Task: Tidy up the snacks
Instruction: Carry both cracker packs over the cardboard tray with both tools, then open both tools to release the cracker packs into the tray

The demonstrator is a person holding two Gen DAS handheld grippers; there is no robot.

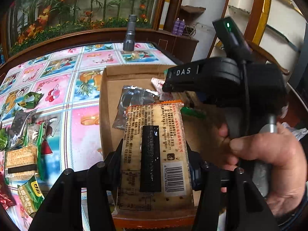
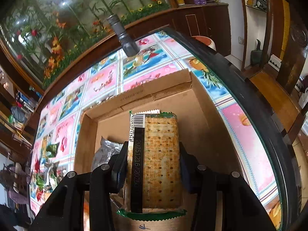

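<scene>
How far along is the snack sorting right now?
Partly done. A silver packet already lies in the cardboard box. Over it, the left hand-held gripper holds an orange-edged cracker pack and the right hand-held gripper a green-edged cracker pack. Loose snacks remain on the table.

A grey flashlight [image 1: 130, 35] stands upright at the far edge of the table [image 1: 63, 73], whose cloth is printed with pink and blue fruit squares. Behind it runs a wide picture of bamboo and orange flowers [image 1: 77, 5] in a brown wooden frame. 2 purple cans [image 1: 179, 26] sit on a dark wooden cabinet [image 1: 181, 44] to the right. Wooden chairs [image 2: 273, 77] stand beyond the table's right edge.
</scene>
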